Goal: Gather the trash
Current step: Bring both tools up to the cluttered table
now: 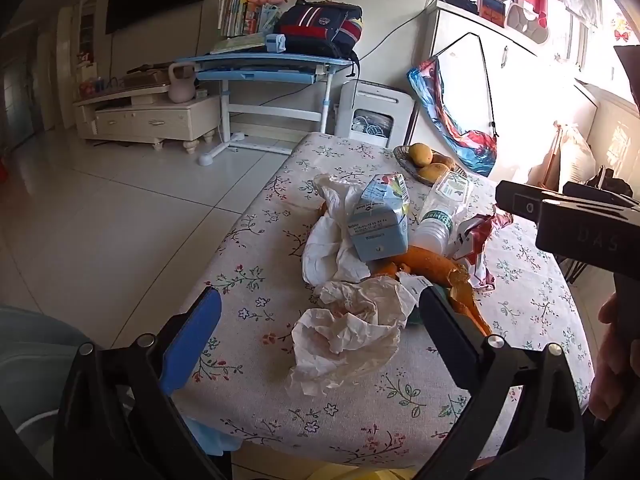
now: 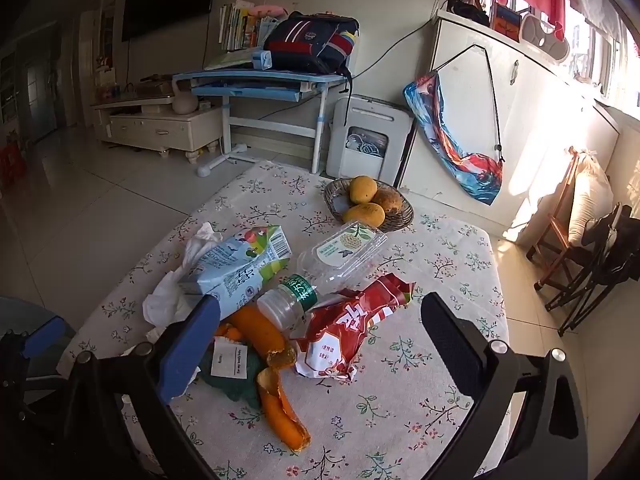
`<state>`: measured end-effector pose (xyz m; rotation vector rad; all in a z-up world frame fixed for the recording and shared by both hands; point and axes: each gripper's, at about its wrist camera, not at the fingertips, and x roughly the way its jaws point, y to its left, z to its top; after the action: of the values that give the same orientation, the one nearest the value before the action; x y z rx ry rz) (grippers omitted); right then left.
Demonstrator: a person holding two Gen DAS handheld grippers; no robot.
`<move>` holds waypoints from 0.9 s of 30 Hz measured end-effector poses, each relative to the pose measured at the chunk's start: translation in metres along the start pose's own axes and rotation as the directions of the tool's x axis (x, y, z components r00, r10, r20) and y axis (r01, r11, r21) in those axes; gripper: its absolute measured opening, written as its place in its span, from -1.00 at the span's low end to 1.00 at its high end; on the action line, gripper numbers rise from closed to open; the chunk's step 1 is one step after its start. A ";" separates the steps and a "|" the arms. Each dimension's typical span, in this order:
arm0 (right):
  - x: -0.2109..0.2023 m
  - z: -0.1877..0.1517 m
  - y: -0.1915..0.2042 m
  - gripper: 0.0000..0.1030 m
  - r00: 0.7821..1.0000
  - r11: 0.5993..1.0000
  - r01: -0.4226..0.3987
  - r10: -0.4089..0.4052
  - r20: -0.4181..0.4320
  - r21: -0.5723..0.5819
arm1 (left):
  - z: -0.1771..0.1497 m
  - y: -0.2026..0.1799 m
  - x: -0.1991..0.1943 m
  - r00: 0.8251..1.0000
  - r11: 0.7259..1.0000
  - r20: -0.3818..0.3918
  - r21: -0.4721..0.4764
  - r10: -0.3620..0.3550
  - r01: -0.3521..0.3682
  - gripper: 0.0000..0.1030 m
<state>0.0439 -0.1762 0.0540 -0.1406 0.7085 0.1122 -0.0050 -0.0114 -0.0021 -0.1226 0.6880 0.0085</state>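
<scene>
so far nothing collected: crumpled paper, milk carton, plastic bottle, red wrapper and orange peel all lie heaped mid-tabletop, left claw and right claw both agape and empty above them.

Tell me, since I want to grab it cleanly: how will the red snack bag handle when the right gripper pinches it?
The red snack bag looks torn open and crumpled, so probably light, floppy and crushing flat under the open right gripper. Its glossy film may slip. It touches the plastic bottle, which might roll.
</scene>
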 end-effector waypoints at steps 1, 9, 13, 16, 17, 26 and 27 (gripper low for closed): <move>0.000 0.000 0.001 0.88 1.000 1.000 0.001 -0.001 0.004 -0.002 | 0.000 -0.001 0.000 1.000 1.000 0.001 0.003 -0.002 0.002 0.86; -0.017 0.001 -0.003 0.88 0.998 0.999 0.032 -0.032 0.054 0.001 | -0.006 -0.011 -0.001 0.999 0.998 0.013 0.047 -0.036 0.035 0.86; -0.033 -0.009 0.004 0.88 0.996 0.999 0.038 -0.039 0.081 0.005 | -0.016 -0.020 -0.008 0.999 0.995 0.038 0.094 -0.031 0.028 0.86; -0.048 -0.036 -0.004 0.88 0.996 0.999 0.016 -0.020 0.086 0.040 | -0.026 -0.022 -0.026 0.997 0.992 0.069 0.125 -0.035 0.026 0.86; -0.052 -0.047 -0.006 0.88 0.996 0.999 0.021 -0.024 0.081 0.046 | -0.031 -0.023 -0.033 0.996 0.990 0.077 0.141 -0.033 0.022 0.86; -0.102 -0.113 -0.043 0.88 0.983 0.987 0.019 -0.048 0.180 0.161 | -0.079 -0.013 -0.112 0.992 0.987 0.088 0.143 -0.087 0.074 0.86; -0.111 -0.118 -0.046 0.88 0.981 0.989 0.050 -0.074 0.177 0.138 | -0.081 -0.012 -0.121 0.991 0.986 0.086 0.140 -0.099 0.086 0.86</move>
<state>-0.1084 -0.2472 0.0417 -0.0242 0.5264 0.0175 -0.1491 -0.0289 0.0136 -0.0223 0.5881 -0.1211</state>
